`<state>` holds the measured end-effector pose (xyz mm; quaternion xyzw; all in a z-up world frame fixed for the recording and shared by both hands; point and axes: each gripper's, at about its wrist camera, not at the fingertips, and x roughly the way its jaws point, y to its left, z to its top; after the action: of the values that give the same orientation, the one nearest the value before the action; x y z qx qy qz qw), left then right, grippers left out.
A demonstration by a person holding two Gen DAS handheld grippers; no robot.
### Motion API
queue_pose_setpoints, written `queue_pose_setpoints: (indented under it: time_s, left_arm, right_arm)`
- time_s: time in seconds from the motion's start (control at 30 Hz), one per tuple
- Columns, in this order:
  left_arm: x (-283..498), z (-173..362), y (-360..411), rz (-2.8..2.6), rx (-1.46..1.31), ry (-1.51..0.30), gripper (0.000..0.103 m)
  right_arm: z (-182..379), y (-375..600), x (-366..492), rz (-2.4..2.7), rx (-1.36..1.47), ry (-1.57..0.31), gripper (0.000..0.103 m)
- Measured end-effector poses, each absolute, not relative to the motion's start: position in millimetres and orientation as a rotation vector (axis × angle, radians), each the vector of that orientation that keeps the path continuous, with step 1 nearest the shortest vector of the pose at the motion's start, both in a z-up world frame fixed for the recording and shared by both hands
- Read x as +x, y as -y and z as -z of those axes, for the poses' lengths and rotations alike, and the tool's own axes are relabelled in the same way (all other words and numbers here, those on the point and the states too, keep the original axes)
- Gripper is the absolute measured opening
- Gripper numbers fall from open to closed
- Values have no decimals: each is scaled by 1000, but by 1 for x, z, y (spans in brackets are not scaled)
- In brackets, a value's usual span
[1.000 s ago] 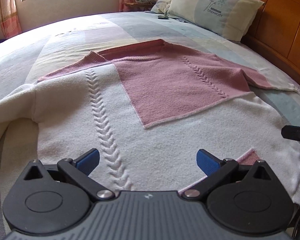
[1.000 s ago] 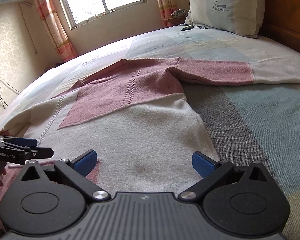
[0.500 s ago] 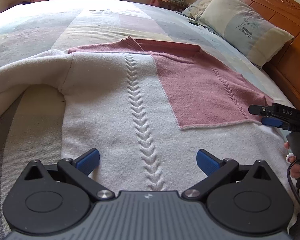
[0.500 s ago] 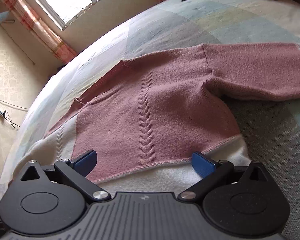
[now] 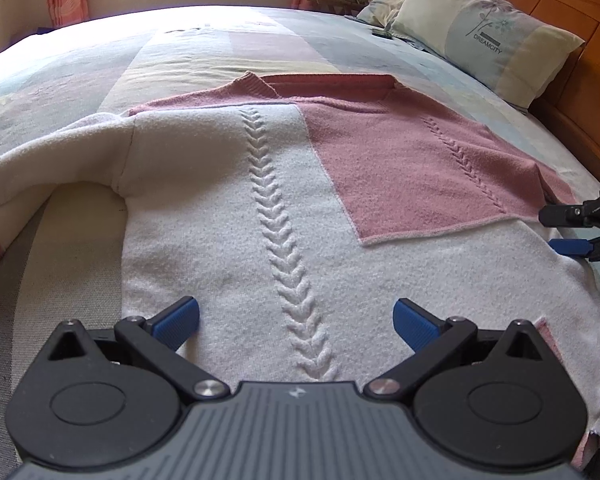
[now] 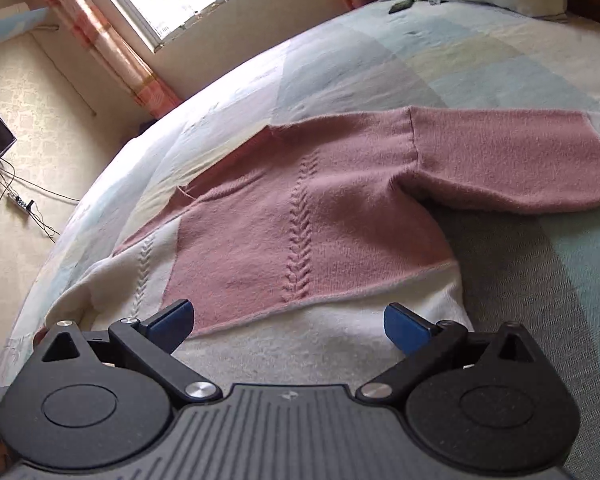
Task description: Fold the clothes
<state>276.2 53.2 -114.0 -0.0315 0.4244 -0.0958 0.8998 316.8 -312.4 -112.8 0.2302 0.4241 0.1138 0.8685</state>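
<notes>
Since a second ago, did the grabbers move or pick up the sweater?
Both moved; neither picked anything up. The right gripper went from the hem up along the sweater toward its pink sleeve. The left gripper slid sideways toward the white sleeve. Both jaws stayed wide open, and the sweater stayed flat on the bed.

Both wrist cameras look low and close across the pink-and-white knitted sweater (image 5: 284, 208) toward the far pillow (image 5: 488, 32); the left view sits nearer the hem, the right one farther right, sharing the pink panel (image 6: 300, 232).
</notes>
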Motion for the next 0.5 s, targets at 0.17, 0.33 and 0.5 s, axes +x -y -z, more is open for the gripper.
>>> queue_pose_setpoints:
  time_s: [0.17,0.33,0.5]
  left_arm:
    - [274,112,-52,214,-63,-879,102]
    - [271,111,-50,243,-75,-881,102]
    - [269,110,-42,245,-18,-887,102]
  right_arm:
    - [95,324,302,-128,386,-777,103]
    - [86,306,281,-316,362,-774,103]
    - [109,304,281,-150,235,-872,103]
